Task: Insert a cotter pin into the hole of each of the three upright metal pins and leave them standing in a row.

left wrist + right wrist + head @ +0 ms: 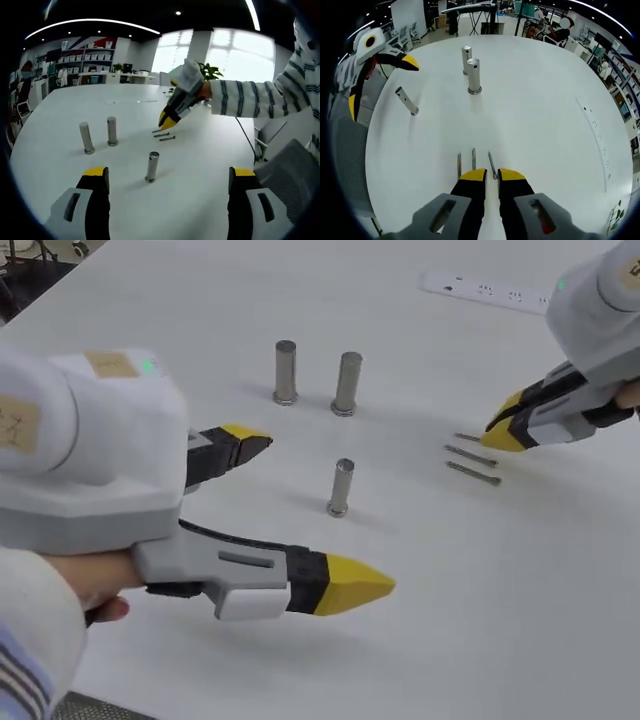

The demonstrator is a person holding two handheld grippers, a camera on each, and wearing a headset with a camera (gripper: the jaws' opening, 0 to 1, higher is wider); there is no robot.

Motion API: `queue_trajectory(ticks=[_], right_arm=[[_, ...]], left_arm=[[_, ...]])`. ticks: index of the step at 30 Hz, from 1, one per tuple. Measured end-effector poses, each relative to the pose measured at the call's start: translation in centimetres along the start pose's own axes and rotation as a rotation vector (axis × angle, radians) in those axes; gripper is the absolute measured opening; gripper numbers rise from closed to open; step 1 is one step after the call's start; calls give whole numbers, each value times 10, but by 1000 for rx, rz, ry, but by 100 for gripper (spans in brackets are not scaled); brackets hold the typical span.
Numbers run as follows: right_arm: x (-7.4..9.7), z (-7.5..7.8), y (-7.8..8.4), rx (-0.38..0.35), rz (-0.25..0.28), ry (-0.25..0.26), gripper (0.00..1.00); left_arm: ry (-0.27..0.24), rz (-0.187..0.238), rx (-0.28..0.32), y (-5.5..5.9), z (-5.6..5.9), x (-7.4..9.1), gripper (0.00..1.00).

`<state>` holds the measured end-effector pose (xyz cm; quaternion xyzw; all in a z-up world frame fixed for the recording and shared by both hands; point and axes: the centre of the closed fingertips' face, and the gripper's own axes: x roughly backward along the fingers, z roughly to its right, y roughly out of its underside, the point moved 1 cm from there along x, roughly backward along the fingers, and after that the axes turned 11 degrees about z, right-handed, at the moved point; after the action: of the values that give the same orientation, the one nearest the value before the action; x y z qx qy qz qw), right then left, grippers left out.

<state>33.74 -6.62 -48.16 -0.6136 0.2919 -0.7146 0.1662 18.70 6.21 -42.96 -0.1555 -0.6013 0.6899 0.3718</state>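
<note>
Left gripper (300,510) is hovering low over the table (450,620), jaws spread wide, gripping nothing. Three metal pins (347,383) are standing upright: two side by side, one apart and nearer. Three cotter pins (473,159) are lying side by side. Right gripper (492,175) is pointing at them, jaws almost together; cannot tell whether it is pinching one.
</note>
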Motion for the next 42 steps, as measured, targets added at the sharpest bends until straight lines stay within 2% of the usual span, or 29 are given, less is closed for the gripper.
queue_trajectory(ticks=[9,28,37,42], right_arm=[[-5,1,4,8,-19,-15,0],[-7,5,5,36,-27,-5,0],[3,1,3,73,-27,15,0],[13,-3,-3,86,-3,31,0]], left_arm=[[-4,4,3,0,-1,0,99],[-3,-3,2,2,-1,1,96],[-5,-6,-5,1,-1,2,94],[-8,-2,-3,-1,-2,2,93]])
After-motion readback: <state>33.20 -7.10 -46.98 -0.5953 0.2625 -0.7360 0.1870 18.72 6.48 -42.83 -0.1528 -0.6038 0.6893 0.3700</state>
